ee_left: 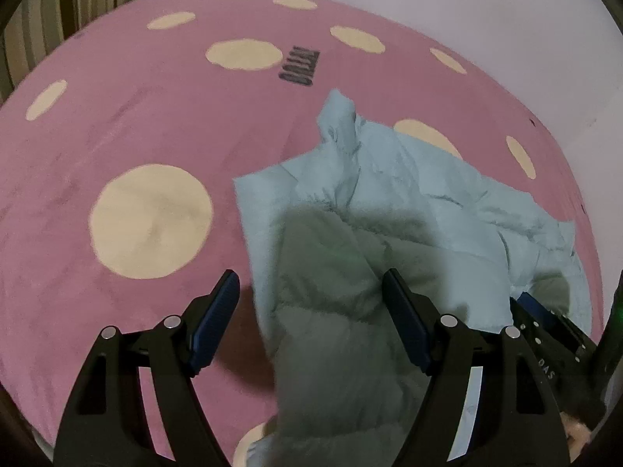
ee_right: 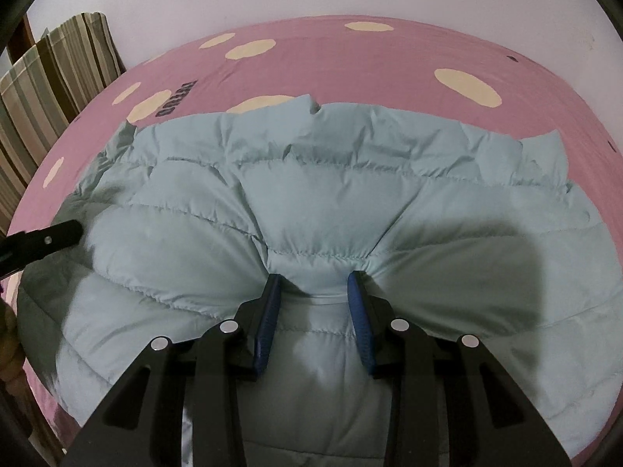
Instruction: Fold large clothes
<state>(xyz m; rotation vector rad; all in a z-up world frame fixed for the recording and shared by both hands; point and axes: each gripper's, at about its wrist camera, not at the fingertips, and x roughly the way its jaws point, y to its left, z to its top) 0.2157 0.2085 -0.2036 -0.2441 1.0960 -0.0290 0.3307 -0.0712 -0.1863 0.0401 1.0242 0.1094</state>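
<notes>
Right gripper (ee_right: 314,272) pinches the jacket (ee_right: 311,194) on the pink bed (ee_right: 350,50).
Its jaws bunch the quilted fabric, which spreads away ahead. Left gripper (ee_left: 311,288) stands spread, a jacket fold between its jaws, seemingly not gripped, so it looks free to take hold.

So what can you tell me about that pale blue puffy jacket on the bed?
The jacket is pale blue, quilted in stitched horizontal bands, with a smooth, slightly shiny padded look. It lies crumpled and partly spread on the pink spotted bedcover. The right gripper pinches a bunched fold between its jaws. The left gripper stands open, a hanging part of the jacket between its jaws, unpinched.
</notes>
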